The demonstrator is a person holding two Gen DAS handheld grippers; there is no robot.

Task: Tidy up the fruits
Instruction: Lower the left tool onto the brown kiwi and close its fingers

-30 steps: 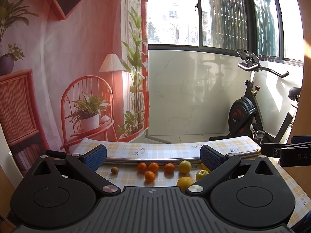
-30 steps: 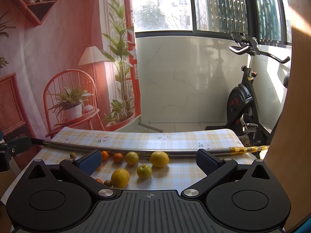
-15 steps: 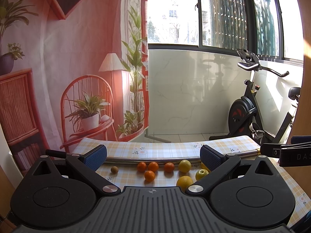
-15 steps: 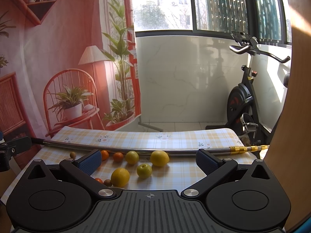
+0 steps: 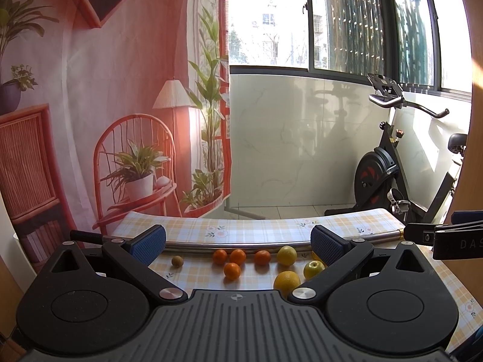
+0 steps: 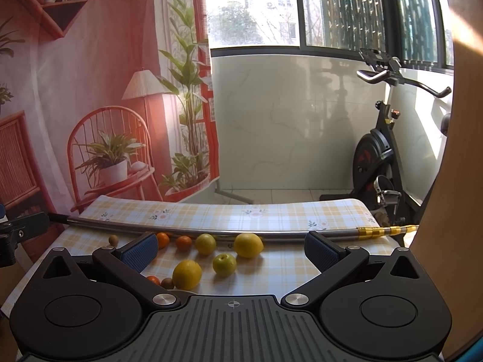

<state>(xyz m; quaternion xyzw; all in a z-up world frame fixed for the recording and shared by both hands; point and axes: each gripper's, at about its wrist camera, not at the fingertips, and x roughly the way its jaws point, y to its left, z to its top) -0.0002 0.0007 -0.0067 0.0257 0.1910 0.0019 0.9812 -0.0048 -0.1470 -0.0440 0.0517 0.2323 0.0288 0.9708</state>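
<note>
My left tongs (image 5: pixel 238 246) and my right tongs (image 6: pixel 231 249) both stand wide apart with nothing between their blue pads, held above the near edge of the tabletop (image 6: pixel 286 268), which wears a yellow checked cloth.

Closest to me on the right view lie a large yellow citrus (image 6: pixel 187 274) with a small brown fruit (image 6: pixel 167 283) and a small orange (image 6: pixel 153 279) just beside it on the left. A green apple (image 6: pixel 224 264) sits just right of the citrus. Behind it rests a lemon (image 6: pixel 248 245), then a yellow-green fruit (image 6: pixel 205 243), and two more oranges (image 6: pixel 183 242) further left.

On the left view I see four oranges (image 5: pixel 231 271) clustered mid-cloth and a kiwi (image 5: pixel 177 261) apart at the left.

All the fruit lies on my side of a metal pole (image 6: pixel 187 231) that crosses the tabletop. Beyond stand a printed backdrop (image 5: pixel 105 96) and an exercise bike (image 5: pixel 389 169).
</note>
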